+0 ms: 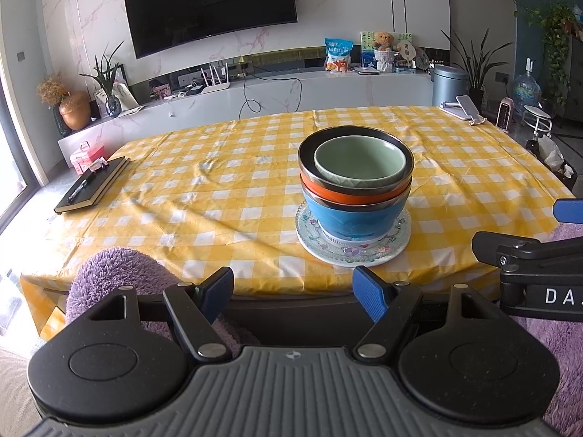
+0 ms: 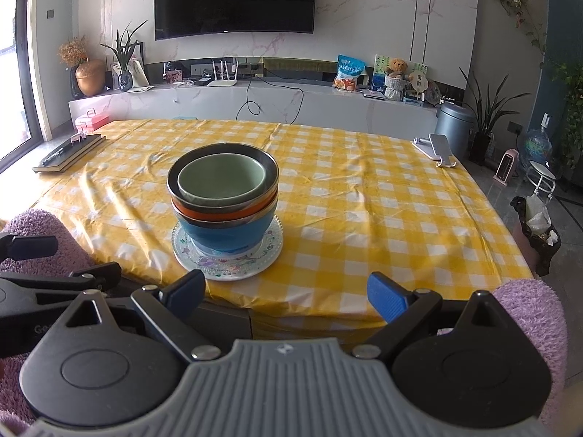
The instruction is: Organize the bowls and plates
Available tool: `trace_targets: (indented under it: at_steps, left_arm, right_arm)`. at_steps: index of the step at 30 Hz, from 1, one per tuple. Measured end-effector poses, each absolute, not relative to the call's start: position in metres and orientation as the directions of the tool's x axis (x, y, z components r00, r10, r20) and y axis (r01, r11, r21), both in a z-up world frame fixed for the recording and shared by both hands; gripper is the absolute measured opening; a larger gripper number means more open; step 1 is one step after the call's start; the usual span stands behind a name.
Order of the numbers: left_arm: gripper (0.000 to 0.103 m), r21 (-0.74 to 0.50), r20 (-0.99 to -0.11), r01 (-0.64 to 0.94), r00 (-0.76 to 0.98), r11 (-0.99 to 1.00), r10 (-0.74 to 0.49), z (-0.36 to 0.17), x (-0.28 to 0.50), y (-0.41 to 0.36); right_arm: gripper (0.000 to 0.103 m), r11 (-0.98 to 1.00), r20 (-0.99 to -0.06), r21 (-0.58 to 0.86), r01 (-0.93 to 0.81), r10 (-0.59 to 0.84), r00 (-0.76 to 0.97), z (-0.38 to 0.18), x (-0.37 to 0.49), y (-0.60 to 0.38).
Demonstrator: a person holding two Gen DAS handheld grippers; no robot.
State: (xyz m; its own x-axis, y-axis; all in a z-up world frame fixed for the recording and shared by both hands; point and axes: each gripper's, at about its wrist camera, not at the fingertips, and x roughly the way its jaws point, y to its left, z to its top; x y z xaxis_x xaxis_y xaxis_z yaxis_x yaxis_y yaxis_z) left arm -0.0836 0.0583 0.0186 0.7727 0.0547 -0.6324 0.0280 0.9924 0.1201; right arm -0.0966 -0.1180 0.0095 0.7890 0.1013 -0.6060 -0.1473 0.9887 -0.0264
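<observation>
A stack stands near the table's front edge: a green bowl (image 1: pixel 359 162) nested in an orange bowl (image 1: pixel 349 193), nested in a blue bowl (image 1: pixel 349 218), all on a patterned glass plate (image 1: pixel 395 244) over a white plate. The stack also shows in the right wrist view, with the green bowl (image 2: pixel 222 178), the blue bowl (image 2: pixel 226 233) and the plate (image 2: pixel 269 251). My left gripper (image 1: pixel 293 296) is open and empty, held back off the table edge before the stack. My right gripper (image 2: pixel 286 293) is open and empty, to the right of the stack.
The table has a yellow checked cloth (image 1: pixel 226 182). A black notebook with a pen (image 1: pixel 93 184) lies at the far left. A phone on a white stand (image 2: pixel 439 149) sits at the far right corner. Purple fuzzy sleeves (image 1: pixel 113 276) flank the grippers.
</observation>
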Motion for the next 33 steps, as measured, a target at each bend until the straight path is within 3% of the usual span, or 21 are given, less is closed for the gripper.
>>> trace_targets:
  at_steps: [33]
  left_arm:
    - [0.087, 0.138, -0.615, 0.038, 0.787, 0.990, 0.055, 0.0210, -0.0852, 0.0546]
  right_arm:
    - [0.095, 0.986, -0.615, -0.040, -0.163, 0.104, 0.782, 0.0070, -0.0969, -0.1149]
